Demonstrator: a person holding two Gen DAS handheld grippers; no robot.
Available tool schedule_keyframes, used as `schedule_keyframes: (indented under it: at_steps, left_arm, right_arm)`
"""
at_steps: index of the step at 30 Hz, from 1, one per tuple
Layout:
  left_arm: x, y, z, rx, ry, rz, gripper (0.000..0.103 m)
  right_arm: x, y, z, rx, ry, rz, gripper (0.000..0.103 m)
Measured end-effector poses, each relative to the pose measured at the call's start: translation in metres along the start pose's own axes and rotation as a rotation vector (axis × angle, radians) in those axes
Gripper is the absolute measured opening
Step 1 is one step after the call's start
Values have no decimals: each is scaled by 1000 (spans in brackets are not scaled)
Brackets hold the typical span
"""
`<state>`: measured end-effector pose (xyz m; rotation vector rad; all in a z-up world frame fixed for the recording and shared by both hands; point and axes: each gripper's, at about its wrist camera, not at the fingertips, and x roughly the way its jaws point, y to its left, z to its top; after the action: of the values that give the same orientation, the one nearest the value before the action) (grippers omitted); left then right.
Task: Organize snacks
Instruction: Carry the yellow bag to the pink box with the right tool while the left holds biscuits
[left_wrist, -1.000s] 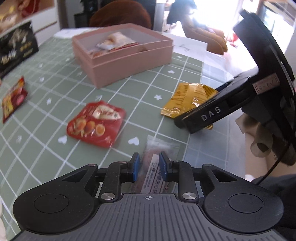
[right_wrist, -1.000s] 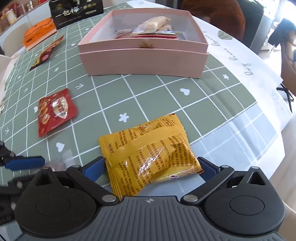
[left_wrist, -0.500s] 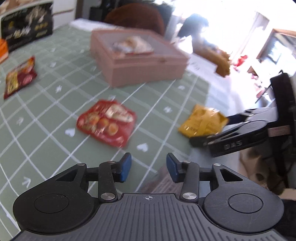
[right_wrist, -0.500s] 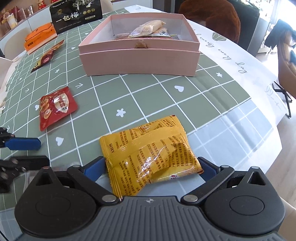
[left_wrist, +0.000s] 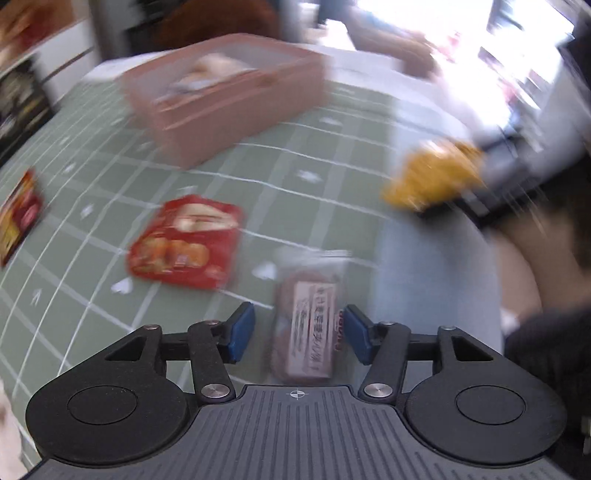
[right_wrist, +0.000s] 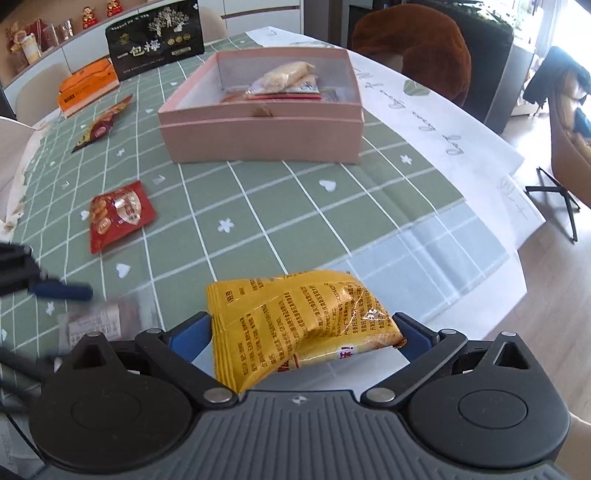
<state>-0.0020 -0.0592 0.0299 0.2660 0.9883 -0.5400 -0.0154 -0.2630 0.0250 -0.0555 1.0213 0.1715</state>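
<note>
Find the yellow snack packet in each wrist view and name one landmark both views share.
Left wrist view: the yellow snack packet is blurred, at the right, above the table, with the right tool's dark fingers just under it.
Right wrist view: it fills the lower centre, clamped between the right tool's blue pads.
Shared landmark: the pink box, beyond the packet in both.

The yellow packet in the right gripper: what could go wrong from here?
1. The right gripper pinches the yellow packet only by its edges, and it is crumpled, so it might slip out before the pink box.
2. The left gripper is open around a clear packet near the table edge; a nudge might push it off.
</note>
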Motion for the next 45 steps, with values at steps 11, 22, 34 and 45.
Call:
schedule_keyframes:
  at_steps: [11, 22, 34, 45]
  left_arm:
    - [3, 9, 11, -123, -11, 52, 45]
    - [1, 5, 2, -137, -50, 52, 51]
    - [-1, -4, -1, -189, -68, 118, 42]
    - [-17, -4, 10, -258, -131, 39, 42]
  right_arm:
    - [12, 18, -3, -8, 27, 44, 102]
    - [-4, 15, -6, -79, -37, 103, 99]
    - [26, 21, 2, -87, 27, 31, 96]
    - [-6, 7, 16, -58, -50, 45, 78]
